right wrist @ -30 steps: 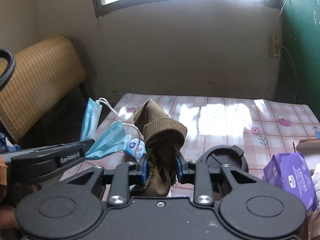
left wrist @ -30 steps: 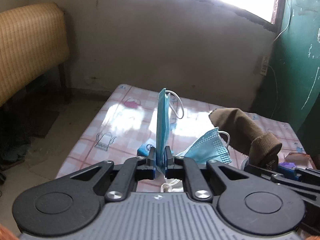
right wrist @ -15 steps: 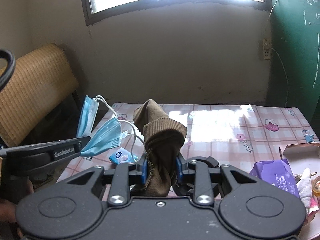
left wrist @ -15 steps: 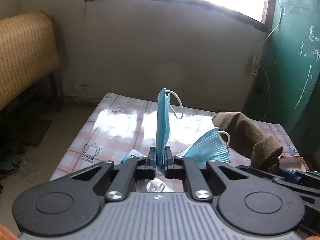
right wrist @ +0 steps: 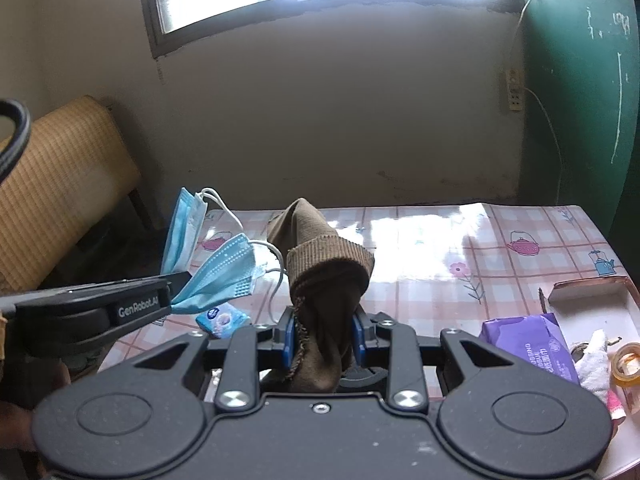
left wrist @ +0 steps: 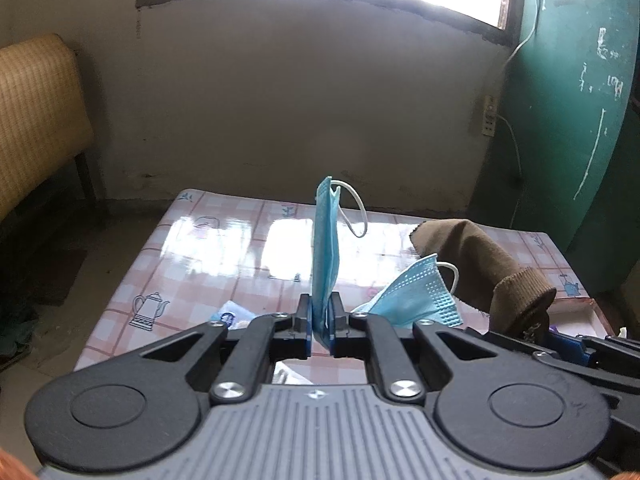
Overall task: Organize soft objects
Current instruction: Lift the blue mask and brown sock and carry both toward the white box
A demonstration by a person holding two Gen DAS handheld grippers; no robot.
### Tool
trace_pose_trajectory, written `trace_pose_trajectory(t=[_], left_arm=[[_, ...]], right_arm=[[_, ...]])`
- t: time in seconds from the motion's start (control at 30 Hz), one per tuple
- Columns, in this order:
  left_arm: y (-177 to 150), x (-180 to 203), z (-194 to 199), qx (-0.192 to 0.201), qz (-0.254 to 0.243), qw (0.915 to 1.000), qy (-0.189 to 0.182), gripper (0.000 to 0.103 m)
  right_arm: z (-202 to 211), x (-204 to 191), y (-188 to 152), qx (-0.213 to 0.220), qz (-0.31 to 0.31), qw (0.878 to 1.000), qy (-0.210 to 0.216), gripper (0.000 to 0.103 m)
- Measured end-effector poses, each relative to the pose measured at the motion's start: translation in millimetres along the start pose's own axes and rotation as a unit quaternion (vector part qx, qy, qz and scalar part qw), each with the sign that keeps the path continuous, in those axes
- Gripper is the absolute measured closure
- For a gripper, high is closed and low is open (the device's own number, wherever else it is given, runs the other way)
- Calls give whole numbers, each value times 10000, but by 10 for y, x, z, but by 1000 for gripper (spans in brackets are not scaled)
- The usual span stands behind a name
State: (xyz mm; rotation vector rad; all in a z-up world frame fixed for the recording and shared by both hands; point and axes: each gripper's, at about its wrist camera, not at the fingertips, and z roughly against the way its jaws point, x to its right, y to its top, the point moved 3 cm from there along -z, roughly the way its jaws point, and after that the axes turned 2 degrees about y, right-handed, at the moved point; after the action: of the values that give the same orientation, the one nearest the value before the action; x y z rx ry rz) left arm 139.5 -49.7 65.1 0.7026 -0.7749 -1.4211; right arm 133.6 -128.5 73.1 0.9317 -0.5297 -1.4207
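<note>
My left gripper [left wrist: 321, 326] is shut on a blue face mask [left wrist: 325, 248], which stands up from the pads with its white ear loop to the right; a second blue fold [left wrist: 416, 300] hangs beside it. From the right wrist view the same left gripper [right wrist: 176, 280] reaches in from the left with the blue face mask [right wrist: 216, 276] in it. My right gripper [right wrist: 323, 338] is shut on a brown sock [right wrist: 324, 276], cuff upward. That brown sock [left wrist: 480, 268] shows at the right of the left view. Both hover over the pink checked table [right wrist: 440, 264].
A small blue packet [right wrist: 222, 320] lies on the table near its left edge. At the right are a purple tissue pack [right wrist: 528, 344], an open cardboard box [right wrist: 592, 300], a white cloth [right wrist: 596, 364] and a roll of tape [right wrist: 628, 364]. A wicker chair [right wrist: 68, 184] stands left of the table.
Both grippers have drawn back and risen slightly from the table, so more of the table and the items at its right edge show. Both grips are unchanged.
</note>
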Motion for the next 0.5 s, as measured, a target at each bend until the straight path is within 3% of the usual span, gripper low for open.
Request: trace_pose_trajectory(t=[0.5], left_arm=[[-24,444,-98,-65,-304,9991,-282,92]], right_arm=[[140,275,35,30,-213,9994,-260,69]])
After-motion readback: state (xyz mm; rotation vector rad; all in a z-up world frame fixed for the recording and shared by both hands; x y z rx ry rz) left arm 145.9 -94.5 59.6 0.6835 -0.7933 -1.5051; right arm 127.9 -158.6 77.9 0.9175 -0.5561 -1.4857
